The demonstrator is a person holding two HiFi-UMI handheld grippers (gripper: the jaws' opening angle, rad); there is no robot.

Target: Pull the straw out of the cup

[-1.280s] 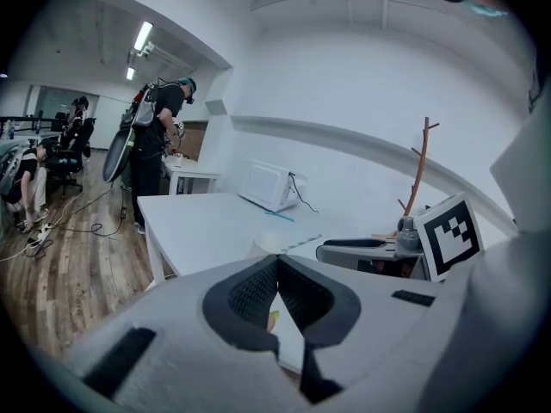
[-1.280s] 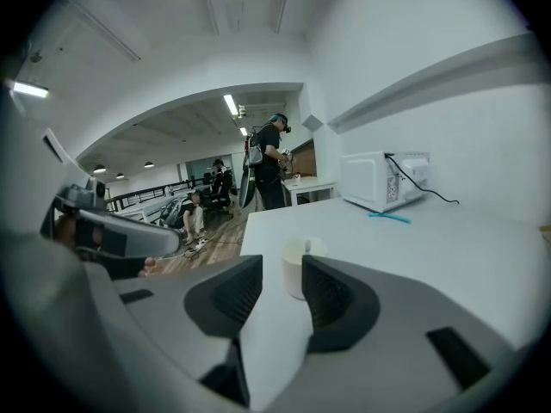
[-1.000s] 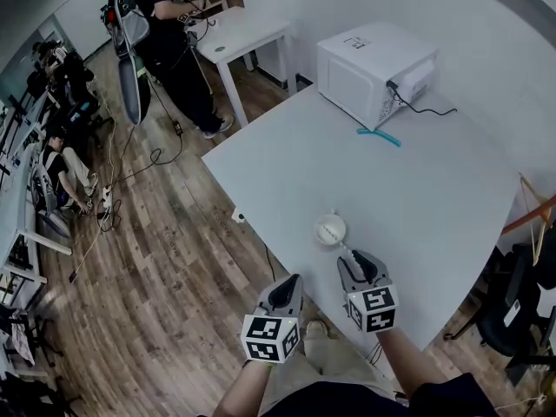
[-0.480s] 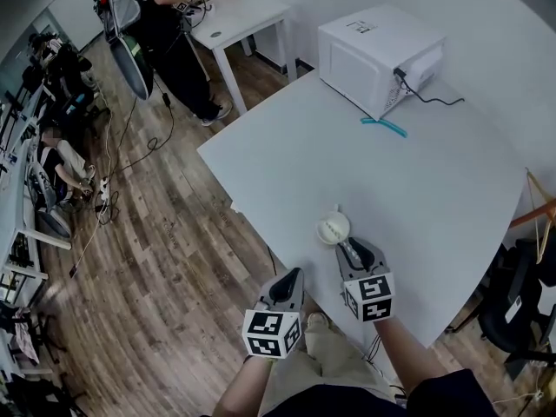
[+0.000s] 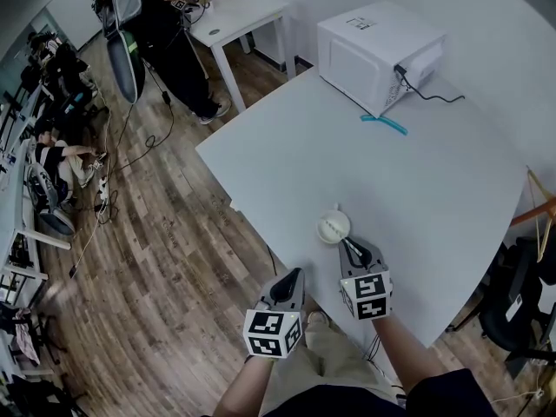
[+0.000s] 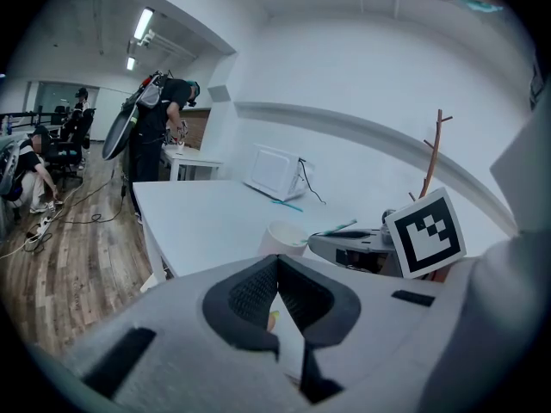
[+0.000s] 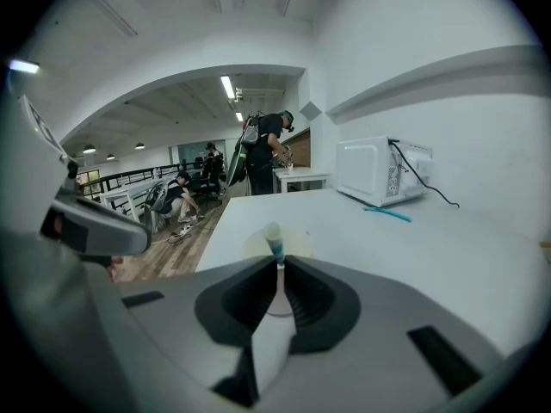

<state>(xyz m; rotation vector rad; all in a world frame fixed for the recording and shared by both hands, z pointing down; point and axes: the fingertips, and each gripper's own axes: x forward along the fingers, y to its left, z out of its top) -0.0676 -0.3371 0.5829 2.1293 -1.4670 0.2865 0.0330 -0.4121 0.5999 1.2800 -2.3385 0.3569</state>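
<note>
A white cup (image 5: pixel 333 227) stands near the front edge of the big white table (image 5: pixel 434 181). A teal-and-white straw (image 7: pixel 275 246) rises from the cup (image 7: pixel 253 245) toward me. My right gripper (image 5: pixel 350 247) reaches the cup's near side. Its jaws have just been closing and now pinch the straw (image 6: pixel 340 227) between the pads, as the right gripper view (image 7: pixel 278 265) shows. My left gripper (image 5: pixel 294 276) hovers off the table's edge, left of the cup (image 6: pixel 284 239), shut with nothing in it (image 6: pixel 275 263).
A white microwave (image 5: pixel 378 46) stands at the table's far end, with a teal stick (image 5: pixel 382 125) lying in front of it. A person stands at a small white table (image 5: pixel 243 20) beyond. A wooden rack (image 5: pixel 539 211) rises at the right.
The right gripper has moved in toward the cup, and its jaws have gone from open to closed on the straw. The left gripper has barely moved.
</note>
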